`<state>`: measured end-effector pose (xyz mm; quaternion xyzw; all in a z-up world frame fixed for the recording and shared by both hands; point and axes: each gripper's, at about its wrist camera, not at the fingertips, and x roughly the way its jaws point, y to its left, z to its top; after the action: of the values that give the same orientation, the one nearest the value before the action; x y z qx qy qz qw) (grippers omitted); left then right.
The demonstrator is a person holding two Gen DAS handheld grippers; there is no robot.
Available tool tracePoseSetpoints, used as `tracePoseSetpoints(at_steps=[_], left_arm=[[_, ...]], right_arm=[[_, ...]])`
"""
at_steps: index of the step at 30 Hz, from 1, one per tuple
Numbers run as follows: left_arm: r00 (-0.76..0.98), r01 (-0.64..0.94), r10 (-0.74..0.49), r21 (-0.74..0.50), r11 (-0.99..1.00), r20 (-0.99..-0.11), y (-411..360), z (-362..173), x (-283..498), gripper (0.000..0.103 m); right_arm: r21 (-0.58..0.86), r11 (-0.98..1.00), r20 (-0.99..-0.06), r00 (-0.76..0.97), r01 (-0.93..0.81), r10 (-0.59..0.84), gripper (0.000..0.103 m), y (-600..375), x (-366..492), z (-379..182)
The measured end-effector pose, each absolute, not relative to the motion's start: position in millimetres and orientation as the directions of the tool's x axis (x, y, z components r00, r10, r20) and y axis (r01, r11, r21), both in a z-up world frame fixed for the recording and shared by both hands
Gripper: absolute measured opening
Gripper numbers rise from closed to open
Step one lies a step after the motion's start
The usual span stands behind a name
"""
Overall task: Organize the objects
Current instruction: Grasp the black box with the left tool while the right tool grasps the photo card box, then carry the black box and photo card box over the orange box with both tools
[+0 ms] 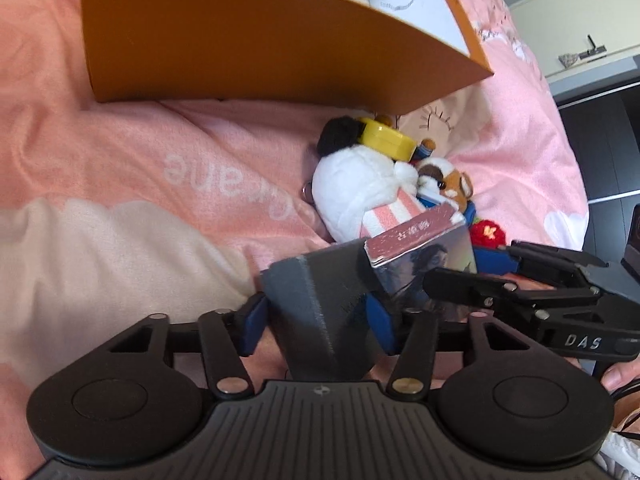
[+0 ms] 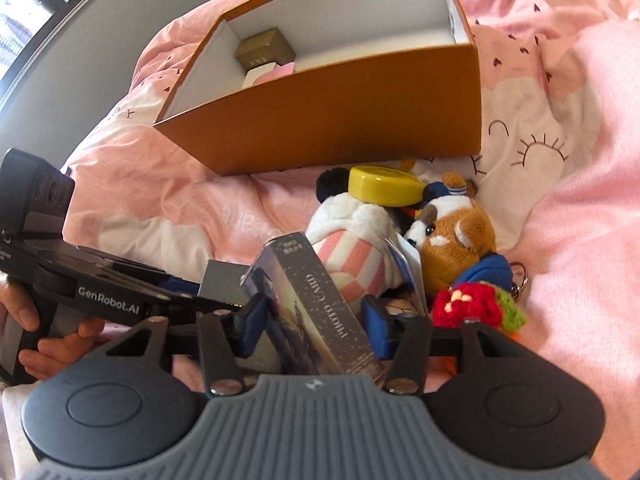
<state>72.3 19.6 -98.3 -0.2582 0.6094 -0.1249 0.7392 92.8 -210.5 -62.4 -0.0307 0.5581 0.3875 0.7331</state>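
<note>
we find a bed with a pink printed cover (image 2: 560,240) carrying everything. on it stands an open orange box (image 2: 340,120) with white inner walls; in its far left corner sit a small gold carton (image 2: 266,50) and a white item we cannot identify. in front of the box lies a heap of small things: a white plush toy (image 2: 352,232) with pink-striped cloth, a yellow round tin (image 2: 382,190) resting on top of it, a brown plush toy (image 2: 456,240) just beside it, and a red and green knitted piece (image 2: 476,304) at the near right.

the left gripper (image 1: 320,316) has its blue pads on both sides of a grey box (image 1: 320,300); we judge it gripped. the right gripper (image 2: 316,316) straddles a tilted photo card box (image 2: 320,300): the left pad touches it, the right pad stands clear, so its hold is unsettled and we cannot tell. both boxes are touching, near the heap.
</note>
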Motion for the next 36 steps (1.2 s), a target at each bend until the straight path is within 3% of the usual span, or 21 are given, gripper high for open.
tracePoseSetpoints(at_steps=[2,4,7,18,27,36], left_arm=[[0.244,-0.126,-0.496,-0.534,0.836,-0.833,21,-93,71,0.053],[0.269,-0.111,-0.491,-0.533,0.839,-0.829,21,-86,68,0.049],[0.318,-0.090,-0.469,-0.519,0.850,-0.824,23,-75,64,0.046],[0.498,-0.052,-0.386,-0.471,0.881,-0.776,40,-31,60,0.044],[0.602,-0.003,-0.372,-0.468,0.884,-0.706,48,14,77,0.044],[0.690,0.035,-0.306,-0.392,0.919,-0.656,56,53,106,0.044]], right_arm=[[0.371,0.689,-0.846,0.080,-0.622,0.527,0.043,-208,90,-59],[0.368,0.673,-0.846,0.069,-0.641,0.529,0.031,-207,88,-56],[0.368,0.650,-0.844,0.056,-0.665,0.534,0.025,-202,84,-51],[0.361,0.647,-0.813,0.114,-0.672,0.571,0.025,-201,92,-20],[0.375,0.624,-0.739,0.185,-0.686,0.648,0.025,-193,116,27],[0.326,0.615,-0.664,0.289,-0.718,0.690,0.025,-171,147,66]])
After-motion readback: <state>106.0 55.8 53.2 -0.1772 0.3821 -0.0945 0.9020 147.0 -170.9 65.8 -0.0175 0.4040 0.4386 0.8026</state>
